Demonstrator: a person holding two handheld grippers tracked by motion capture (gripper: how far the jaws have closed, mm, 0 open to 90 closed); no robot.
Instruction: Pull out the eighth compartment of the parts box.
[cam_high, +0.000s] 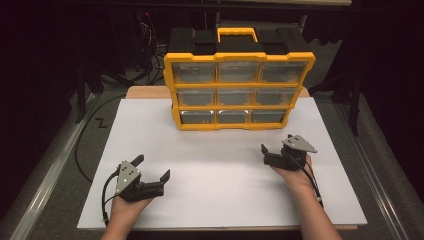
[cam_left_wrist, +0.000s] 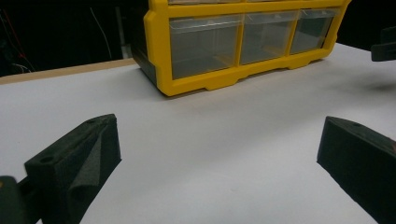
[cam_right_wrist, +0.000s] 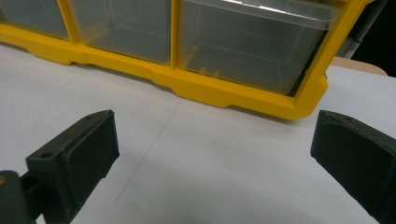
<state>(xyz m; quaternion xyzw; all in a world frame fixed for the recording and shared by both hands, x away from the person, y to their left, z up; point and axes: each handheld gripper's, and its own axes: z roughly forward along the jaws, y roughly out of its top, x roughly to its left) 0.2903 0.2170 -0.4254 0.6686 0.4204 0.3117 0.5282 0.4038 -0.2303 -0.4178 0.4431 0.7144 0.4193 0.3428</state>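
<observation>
1. you held the left gripper (cam_high: 153, 168) low over the white board (cam_high: 220, 190) at its near left, jaws spread wide and pinching nothing; in the left gripper view the two black pads (cam_left_wrist: 77, 163) stood far apart with bare board between them.
2. your right gripper (cam_high: 276, 142) sat at the near right, closer to the cabinet, and its jaws were spread wide and empty too.
3. the yellow drawer cabinet (cam_high: 240, 90) stood upright at the far middle of the board, well apart from both grippers, with all nine clear drawers apparently pushed in; the bottom row (cam_right_wrist: 252, 46) faced your right gripper.
4. i judged the main risk to be the cabinet itself: a one-sided pull on a drawer could have dragged or tipped the whole frame forward, since nothing braced it.
5. the clear drawer fronts looked smooth, so the pads might have slipped off a shallow lip.
6. a drawer yanked too far could have come right out and dropped.
7. the trailing cable (cam_high: 106, 192) at your left could have snagged on the board's edge.
</observation>
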